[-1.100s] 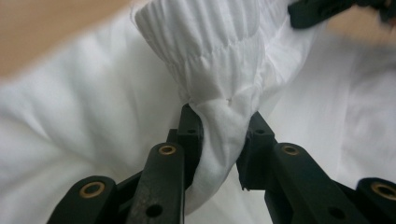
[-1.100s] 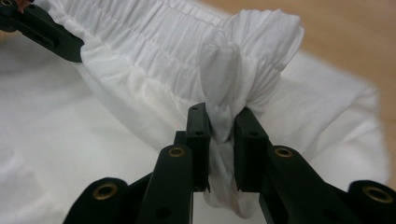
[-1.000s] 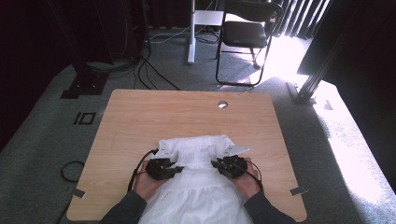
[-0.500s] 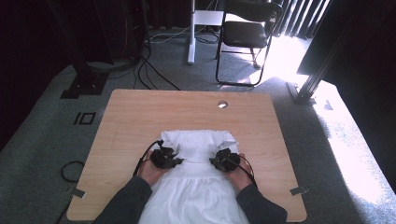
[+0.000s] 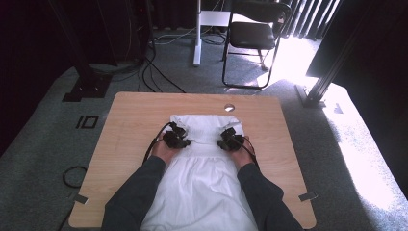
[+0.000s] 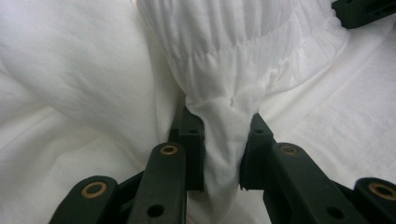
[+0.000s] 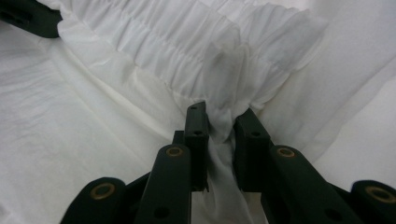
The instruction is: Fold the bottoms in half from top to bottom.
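Fingers [image 6: 191, 140] of both grippers pinched bunched white cloth. The garment [image 5: 207, 192] lay spread on the table [image 5: 130, 125] (its gathered band folded toward the far edge), the left gripper [image 5: 176, 138] and right gripper [image 5: 230, 139] clamped on that band, well apart.

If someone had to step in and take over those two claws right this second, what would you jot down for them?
Left claw: shut on a bunched fold of the white garment.
Right claw: shut on a fold of the same cloth, at its gathered, elastic-looking band.
Where things are: the garment lies spread on the wooden table, its lower part reaching the near edge between the person's forearms; both claws sit side by side near its far end.
Done: both grips look secure.
Left: probably a fold or straightening; the cloth still lies mostly flat and rumpled at the top. Keep both grips while moving.
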The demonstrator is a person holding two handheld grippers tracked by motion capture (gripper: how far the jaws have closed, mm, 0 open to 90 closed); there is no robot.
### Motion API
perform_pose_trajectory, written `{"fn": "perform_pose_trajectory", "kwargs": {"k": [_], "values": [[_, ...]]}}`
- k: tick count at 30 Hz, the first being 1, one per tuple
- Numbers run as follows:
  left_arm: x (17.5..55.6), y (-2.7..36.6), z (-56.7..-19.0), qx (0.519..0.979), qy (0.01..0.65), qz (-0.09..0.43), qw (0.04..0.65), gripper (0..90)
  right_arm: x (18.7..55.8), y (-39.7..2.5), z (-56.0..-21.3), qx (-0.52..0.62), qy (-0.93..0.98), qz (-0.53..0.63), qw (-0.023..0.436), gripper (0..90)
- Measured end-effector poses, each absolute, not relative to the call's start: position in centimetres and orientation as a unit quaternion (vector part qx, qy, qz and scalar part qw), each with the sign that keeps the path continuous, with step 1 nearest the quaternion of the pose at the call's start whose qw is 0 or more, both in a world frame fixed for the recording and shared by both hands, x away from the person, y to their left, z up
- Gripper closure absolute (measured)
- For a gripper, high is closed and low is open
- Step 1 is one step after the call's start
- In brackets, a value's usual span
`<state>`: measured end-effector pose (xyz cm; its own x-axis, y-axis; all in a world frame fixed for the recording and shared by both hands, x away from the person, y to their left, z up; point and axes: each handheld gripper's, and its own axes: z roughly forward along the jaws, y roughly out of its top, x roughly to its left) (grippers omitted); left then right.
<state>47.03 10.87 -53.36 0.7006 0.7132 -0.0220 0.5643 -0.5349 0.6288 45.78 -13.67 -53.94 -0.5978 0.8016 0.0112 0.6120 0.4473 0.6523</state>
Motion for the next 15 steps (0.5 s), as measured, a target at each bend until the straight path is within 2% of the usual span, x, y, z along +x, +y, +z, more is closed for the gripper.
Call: {"fn": "perform_pose_trajectory", "kwargs": {"k": [7,12,15], "values": [[48.8,10.4,-53.2,0.855,0.402,0.127,0.302,76.4,48.8,-12.9,-53.7,0.446,0.829,0.3,0.155,77.5],[48.3,10.5,-52.7,0.854,0.397,0.129,0.309,79.7,48.6,-12.9,-53.4,0.436,0.833,0.3,0.161,78.9],[47.6,10.9,-51.5,0.848,0.386,0.131,0.338,80.6,47.7,-12.9,-52.1,0.425,0.831,0.307,0.188,79.6]]}}
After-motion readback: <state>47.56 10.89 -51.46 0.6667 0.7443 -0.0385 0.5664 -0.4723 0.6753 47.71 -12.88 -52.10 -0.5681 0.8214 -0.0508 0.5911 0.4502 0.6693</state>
